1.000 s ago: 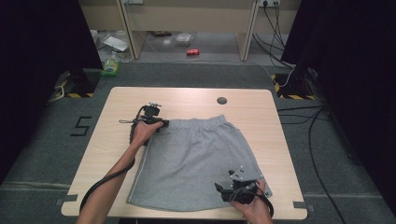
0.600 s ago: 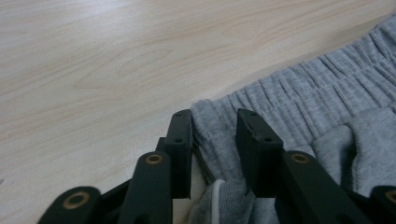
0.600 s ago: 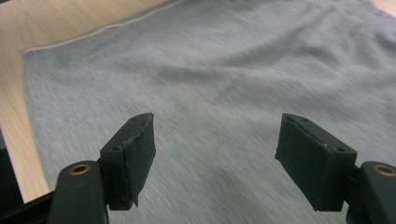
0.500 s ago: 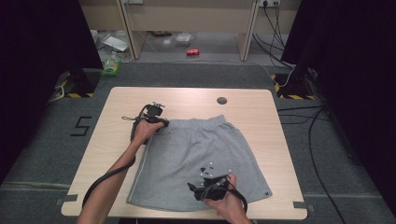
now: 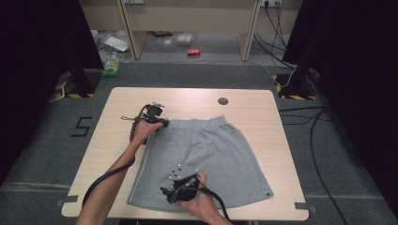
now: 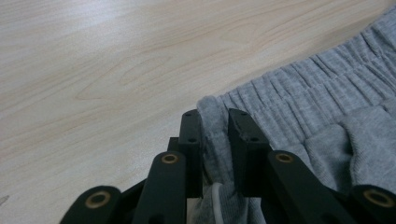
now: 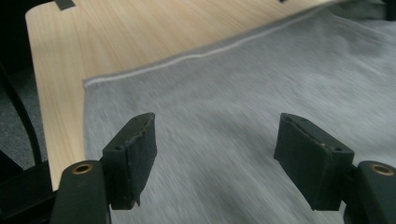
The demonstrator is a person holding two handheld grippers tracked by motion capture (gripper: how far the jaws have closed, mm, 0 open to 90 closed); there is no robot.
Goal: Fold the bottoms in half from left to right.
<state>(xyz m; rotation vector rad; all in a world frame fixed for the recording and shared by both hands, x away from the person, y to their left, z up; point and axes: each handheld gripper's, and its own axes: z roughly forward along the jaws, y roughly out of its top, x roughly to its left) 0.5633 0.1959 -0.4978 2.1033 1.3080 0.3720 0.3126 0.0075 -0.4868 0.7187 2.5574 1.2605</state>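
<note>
- Right gripper (image 5: 174, 193) has shifted left across the shorts' hem since the earlier frame; jaws wide, nothing between.
- Grey shorts (image 5: 206, 159) lie flat on the table (image 5: 263, 112), directly beneath it.
- Left gripper (image 6: 215, 135), jaws just closing, pinches the waistband corner.

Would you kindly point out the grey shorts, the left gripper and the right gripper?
grey shorts (image 5: 220, 150): high view, middle of the flat fabric.
left gripper (image 6: 216, 135): left gripper view, between its fingertips, shut on the waistband corner.
right gripper (image 7: 219, 140): right gripper view, between its open fingertips, over the fabric.
</note>
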